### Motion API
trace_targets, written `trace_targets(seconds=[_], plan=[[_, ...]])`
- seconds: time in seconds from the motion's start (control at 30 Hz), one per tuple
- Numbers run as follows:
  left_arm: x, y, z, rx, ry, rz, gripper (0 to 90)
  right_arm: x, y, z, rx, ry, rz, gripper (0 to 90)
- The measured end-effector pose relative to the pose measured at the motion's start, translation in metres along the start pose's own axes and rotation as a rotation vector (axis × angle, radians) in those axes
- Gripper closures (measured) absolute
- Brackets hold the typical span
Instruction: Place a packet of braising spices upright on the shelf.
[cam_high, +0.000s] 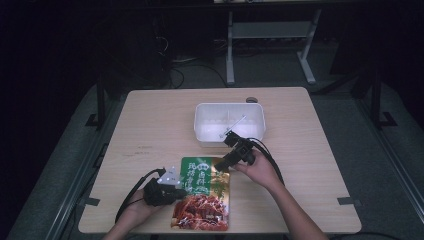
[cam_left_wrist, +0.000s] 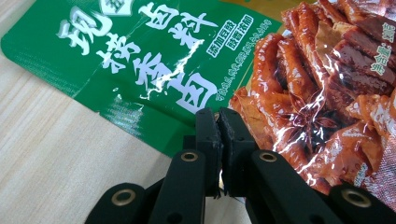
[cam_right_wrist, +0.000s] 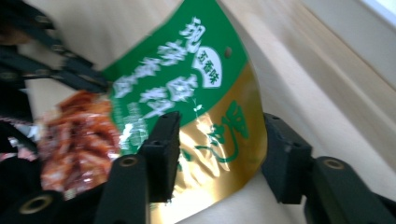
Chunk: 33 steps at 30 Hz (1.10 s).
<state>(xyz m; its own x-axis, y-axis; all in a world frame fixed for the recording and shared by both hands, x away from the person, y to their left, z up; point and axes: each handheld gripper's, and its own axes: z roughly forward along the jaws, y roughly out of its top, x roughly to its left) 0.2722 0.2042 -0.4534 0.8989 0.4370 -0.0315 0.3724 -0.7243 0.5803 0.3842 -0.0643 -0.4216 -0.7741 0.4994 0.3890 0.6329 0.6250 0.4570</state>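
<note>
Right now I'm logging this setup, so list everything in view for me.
pouch: one, green, gold and red, flat at the table's near edge
tub: one, white, mid-table beyond the pouch, a thin pale stick inside
table: one, light wood
desk frame: one, grey, on the floor behind
left gripper: one, black, shut on the pouch's left edge
right gripper: one, black, jaws either side of the pouch's gold corner, not pressing
hands: two, entering from the bottom
</note>
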Motion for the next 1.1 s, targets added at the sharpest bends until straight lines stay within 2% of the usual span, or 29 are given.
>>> trace_targets(seconds=[0.07,0.13,0.33,0.57,0.67,0.73,0.8,0.9,1.1], plan=[[0.0,0.0,0.0,-0.003,0.0,-0.002,86.8,0.001,0.0,-0.002,-0.01,0.053,0.003,54.4],[0.001,0.0,0.0,-0.002,-0.003,-0.004,86.7,0.003,0.001,-0.002,-0.003,0.074,-0.005,56.0],[0.0,0.0,0.0,-0.007,0.0,-0.01,86.0,0.005,0.008,0.009,0.058,0.037,-0.031,58.4],[0.001,0.0,0.0,-0.005,0.003,-0.009,84.5,0.005,0.013,0.023,0.112,0.01,-0.03,58.1],[0.001,0.0,0.0,-0.006,0.003,-0.01,84.1,0.008,0.016,0.026,0.133,0.02,-0.051,58.4],[0.001,0.0,0.0,-0.007,0.002,-0.011,83.9,0.01,0.016,0.024,0.122,0.044,-0.07,59.3],[0.001,0.0,0.0,-0.006,0.002,-0.012,83.7,0.01,0.015,0.025,0.131,0.034,-0.074,61.2],[0.001,0.0,0.0,-0.004,0.006,-0.01,83.0,0.011,0.015,0.031,0.165,-0.007,-0.076,64.6],[0.001,-0.001,0.0,-0.01,0.013,-0.009,80.0,0.013,0.017,0.039,0.213,-0.07,-0.1,78.9]])
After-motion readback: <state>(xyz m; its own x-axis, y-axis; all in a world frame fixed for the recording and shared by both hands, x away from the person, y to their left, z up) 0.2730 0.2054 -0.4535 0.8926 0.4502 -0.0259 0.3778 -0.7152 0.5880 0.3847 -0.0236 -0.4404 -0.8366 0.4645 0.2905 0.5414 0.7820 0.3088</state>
